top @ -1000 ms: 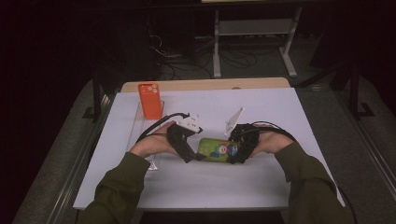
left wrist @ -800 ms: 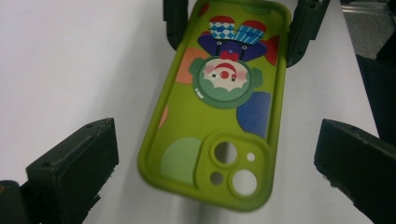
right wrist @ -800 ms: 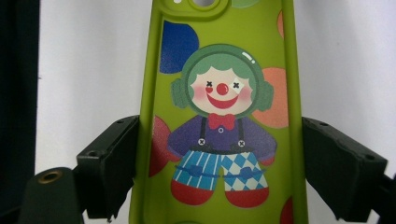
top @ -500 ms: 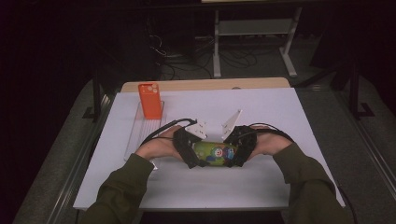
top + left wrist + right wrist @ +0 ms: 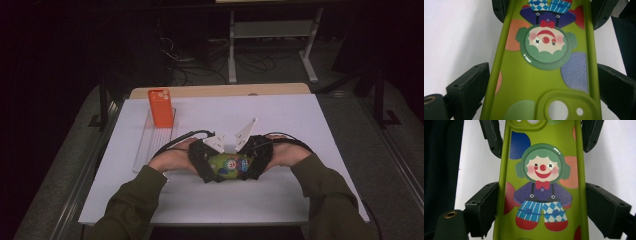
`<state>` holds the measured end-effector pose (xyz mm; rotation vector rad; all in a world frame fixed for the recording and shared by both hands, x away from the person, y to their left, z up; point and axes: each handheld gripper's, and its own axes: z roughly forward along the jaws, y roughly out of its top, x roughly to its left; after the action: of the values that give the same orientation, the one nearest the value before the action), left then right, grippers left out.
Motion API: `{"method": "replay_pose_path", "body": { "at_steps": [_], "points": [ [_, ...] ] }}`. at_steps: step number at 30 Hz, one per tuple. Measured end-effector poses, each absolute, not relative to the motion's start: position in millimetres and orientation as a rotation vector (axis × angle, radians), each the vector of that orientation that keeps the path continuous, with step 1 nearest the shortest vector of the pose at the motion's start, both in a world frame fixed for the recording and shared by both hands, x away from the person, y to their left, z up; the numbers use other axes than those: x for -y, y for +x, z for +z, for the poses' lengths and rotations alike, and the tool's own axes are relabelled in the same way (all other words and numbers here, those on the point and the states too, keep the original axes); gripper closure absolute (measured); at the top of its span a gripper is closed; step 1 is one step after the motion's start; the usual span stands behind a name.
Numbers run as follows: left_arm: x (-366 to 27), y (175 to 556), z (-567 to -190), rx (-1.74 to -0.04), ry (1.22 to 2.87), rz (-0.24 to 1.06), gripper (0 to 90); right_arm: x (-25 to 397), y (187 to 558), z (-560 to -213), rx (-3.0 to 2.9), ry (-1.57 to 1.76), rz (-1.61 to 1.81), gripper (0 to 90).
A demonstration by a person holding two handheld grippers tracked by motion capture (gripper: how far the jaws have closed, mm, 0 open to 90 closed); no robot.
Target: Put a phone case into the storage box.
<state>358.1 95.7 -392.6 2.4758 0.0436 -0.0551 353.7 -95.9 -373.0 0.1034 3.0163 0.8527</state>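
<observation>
A lime-green phone case (image 5: 229,165) printed with a clown lies flat just above the white table, held end to end between both grippers. My left gripper (image 5: 202,162) is shut on its camera-hole end. In the left gripper view, the gripper (image 5: 542,70) presses both black jaws against the long edges of the case (image 5: 544,75). My right gripper (image 5: 257,160) is shut on the opposite end. In the right gripper view, the gripper (image 5: 542,187) clamps the sides of the case (image 5: 542,177) beside the clown's legs. Each gripper view shows the other gripper's jaws at the top.
An orange phone (image 5: 161,107) stands upright at the far end of a clear tray (image 5: 150,145) on the left of the white table (image 5: 300,115). Dark floor, cables and a metal stand lie beyond the far edge.
My left gripper has come in from the left and shut on the free end of the case, which the right gripper was holding. Both hands now sit close together.
</observation>
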Motion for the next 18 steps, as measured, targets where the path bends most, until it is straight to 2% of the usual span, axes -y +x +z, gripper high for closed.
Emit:
{"method": "replay_pose_path", "body": {
  "at_steps": [7, 18],
  "points": [
    [-96.2, 358.3, -392.6, -0.031, 2.475, -0.069, 11.3, 94.3, 353.2, -373.2, -3.015, 0.095, 0.851, 15.3],
    [-95.3, 357.2, -394.2, -0.031, 2.493, -0.108, 14.1, 93.4, 352.9, -375.6, -3.031, 0.07, 0.847, 15.0]
  ]
}}
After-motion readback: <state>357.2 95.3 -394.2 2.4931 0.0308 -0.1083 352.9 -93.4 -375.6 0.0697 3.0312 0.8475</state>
